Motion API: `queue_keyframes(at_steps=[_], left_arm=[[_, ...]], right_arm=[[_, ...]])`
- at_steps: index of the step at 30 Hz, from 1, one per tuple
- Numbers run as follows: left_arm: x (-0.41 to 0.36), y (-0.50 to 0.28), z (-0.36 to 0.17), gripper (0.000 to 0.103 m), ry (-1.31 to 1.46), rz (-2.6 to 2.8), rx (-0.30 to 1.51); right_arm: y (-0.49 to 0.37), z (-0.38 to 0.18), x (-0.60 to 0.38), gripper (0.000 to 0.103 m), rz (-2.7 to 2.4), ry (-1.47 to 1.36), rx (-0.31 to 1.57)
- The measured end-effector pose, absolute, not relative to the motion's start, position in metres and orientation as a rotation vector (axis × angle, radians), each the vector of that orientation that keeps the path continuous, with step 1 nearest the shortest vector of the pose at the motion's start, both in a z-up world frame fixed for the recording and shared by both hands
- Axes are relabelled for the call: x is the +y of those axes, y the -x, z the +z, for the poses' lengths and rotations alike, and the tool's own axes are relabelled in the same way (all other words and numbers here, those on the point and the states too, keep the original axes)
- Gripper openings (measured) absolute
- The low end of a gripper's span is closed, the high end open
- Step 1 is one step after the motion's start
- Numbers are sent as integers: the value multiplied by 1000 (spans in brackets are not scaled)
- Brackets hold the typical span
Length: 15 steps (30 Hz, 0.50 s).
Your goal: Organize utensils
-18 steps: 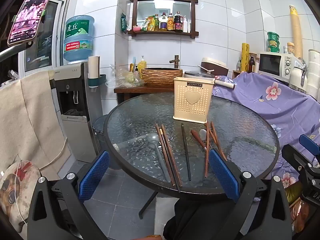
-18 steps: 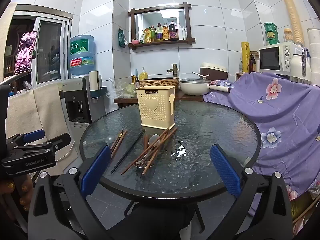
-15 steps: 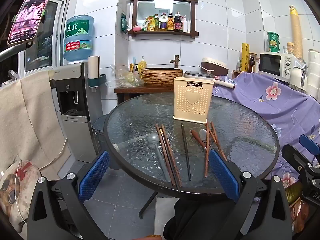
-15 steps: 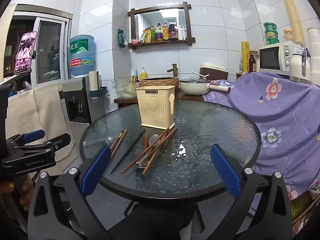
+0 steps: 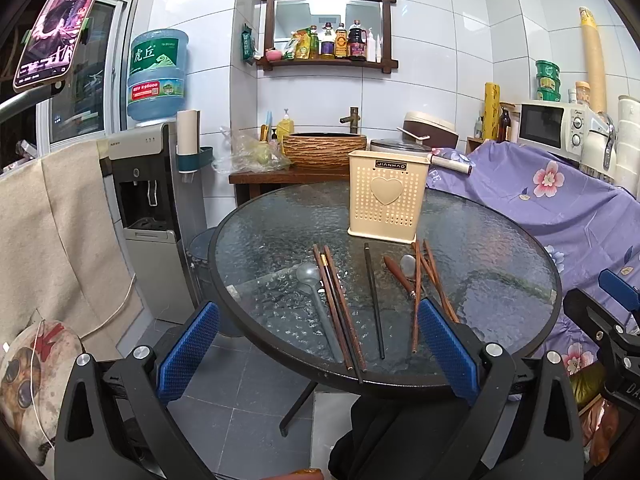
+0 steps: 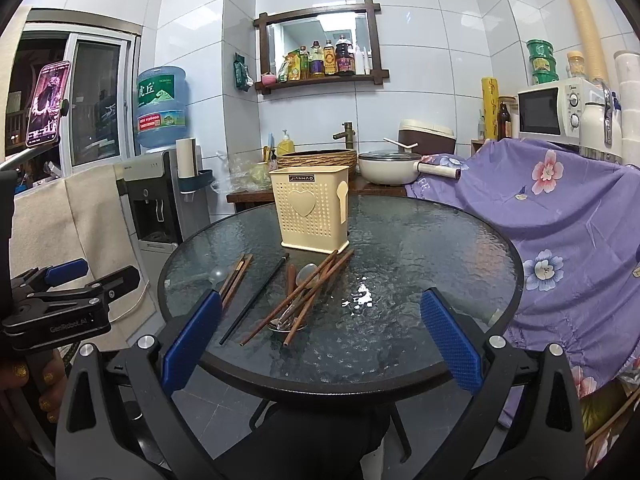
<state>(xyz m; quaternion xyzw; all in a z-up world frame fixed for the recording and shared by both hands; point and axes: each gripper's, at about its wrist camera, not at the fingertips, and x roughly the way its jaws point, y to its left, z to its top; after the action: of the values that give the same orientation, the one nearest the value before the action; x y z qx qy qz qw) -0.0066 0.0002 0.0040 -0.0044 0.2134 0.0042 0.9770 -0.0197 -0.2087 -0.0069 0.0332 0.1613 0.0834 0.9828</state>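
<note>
The left tool (image 5: 318, 344) has its blue pads spread wide with nothing between them, poised off the near rim of the round glass counter (image 5: 500, 248). Just ahead of it lie a grey spoon (image 5: 316, 292), a pair of brown chopsticks (image 5: 340, 304) and a single black chopstick (image 5: 373, 296). The right tool (image 6: 320, 338) is spread equally wide and empty, also short of the counter's edge. Ahead of it and slightly left, a heap of brown chopsticks (image 6: 304, 292) crosses over a metal spoon (image 6: 306, 272). Beyond the heap, further from both tools, the cream utensil holder (image 6: 310, 208) stands upright, its heart facing them.
</note>
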Motion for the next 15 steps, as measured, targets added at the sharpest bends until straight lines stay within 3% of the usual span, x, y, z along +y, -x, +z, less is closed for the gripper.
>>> queue_keyframes(at_steps=[15], left_arm=[[3, 1, -7, 97, 11, 12, 441]], right_arm=[[12, -6, -209, 98, 168, -66, 340]])
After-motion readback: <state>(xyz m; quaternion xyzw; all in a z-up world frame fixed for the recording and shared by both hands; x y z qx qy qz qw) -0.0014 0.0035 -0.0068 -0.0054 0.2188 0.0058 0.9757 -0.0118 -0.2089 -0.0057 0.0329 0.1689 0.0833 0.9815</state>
